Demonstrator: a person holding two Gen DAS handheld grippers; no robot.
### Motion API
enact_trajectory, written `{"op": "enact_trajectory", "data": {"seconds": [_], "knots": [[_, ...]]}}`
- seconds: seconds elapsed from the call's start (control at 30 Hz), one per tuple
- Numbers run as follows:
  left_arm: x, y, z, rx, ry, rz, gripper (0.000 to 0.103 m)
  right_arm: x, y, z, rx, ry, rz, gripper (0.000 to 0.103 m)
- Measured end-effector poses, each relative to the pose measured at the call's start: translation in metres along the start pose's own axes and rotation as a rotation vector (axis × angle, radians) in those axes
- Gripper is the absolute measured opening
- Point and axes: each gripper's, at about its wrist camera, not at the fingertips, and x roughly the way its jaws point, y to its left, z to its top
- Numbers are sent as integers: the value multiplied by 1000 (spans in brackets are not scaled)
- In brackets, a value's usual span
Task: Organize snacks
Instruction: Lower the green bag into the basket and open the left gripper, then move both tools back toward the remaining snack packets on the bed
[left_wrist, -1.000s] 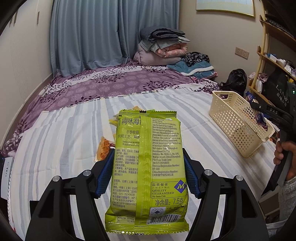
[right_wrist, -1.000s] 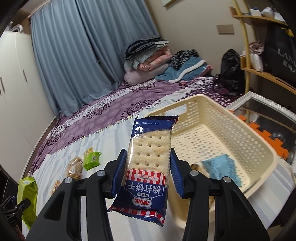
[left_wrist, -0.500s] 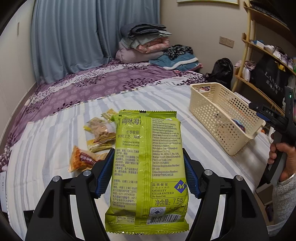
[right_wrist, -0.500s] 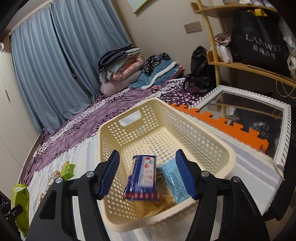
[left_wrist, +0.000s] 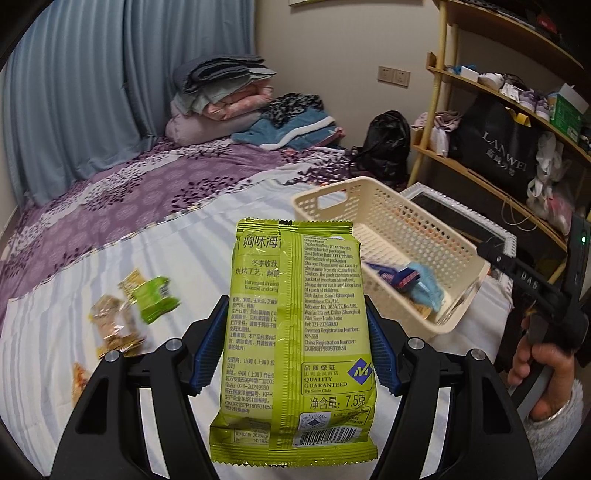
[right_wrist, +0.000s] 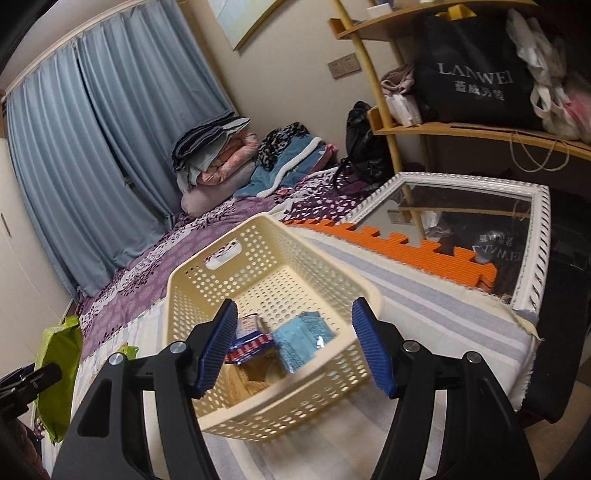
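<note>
My left gripper (left_wrist: 291, 350) is shut on a green seaweed snack pack (left_wrist: 295, 332), which it holds upright above the striped bedsheet, left of the cream basket (left_wrist: 406, 225). The same green pack (right_wrist: 59, 373) shows at the left edge of the right wrist view. My right gripper (right_wrist: 291, 347) hangs over the near end of the basket (right_wrist: 229, 240), its jaws opening with nothing between them. A blue cracker packet (right_wrist: 247, 338) and a light blue packet (right_wrist: 299, 339) lie in the basket. The right gripper (left_wrist: 517, 273) also shows in the left wrist view.
Several loose snacks (left_wrist: 140, 314) lie on the sheet at the left. A white-framed mirror (right_wrist: 461, 221) and an orange foam mat (right_wrist: 388, 247) lie beyond the basket. Folded bedding (left_wrist: 229, 99) sits at the bed's far end. A wooden shelf (left_wrist: 498, 110) stands on the right.
My right gripper opened and the blue cracker packet fell from it into the basket. My left gripper carried the green pack rightwards, nearer the basket.
</note>
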Motion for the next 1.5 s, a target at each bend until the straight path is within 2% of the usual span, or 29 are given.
{"op": "enact_trajectory", "data": {"seconds": [0.27,0.43,0.7,0.77,0.8,0.9,1.07,1.27,1.5], "knots": [[42,-40,35,23,1,-68,69,-1,-14,-2,16,13,-8,65],[70,-60,53,59,8,-74,69,-3,-20,-2,15,16,-25,65],[113,-90,74,43,9,-97,71,-9,-32,-3,36,10,-40,65],[123,-94,77,23,21,-106,84,-8,-33,-2,34,13,-42,65],[127,-96,79,13,19,-104,97,-8,-34,-2,35,14,-42,65],[129,-99,81,24,-15,-71,100,-9,-35,-2,34,10,-48,64],[130,-86,75,-3,13,-55,100,-6,-33,-1,35,13,-37,65],[125,-73,75,-18,9,-34,100,-4,-21,-1,11,14,-7,65],[114,-69,73,-19,5,-12,100,-5,-14,-1,2,7,-8,70]]}}
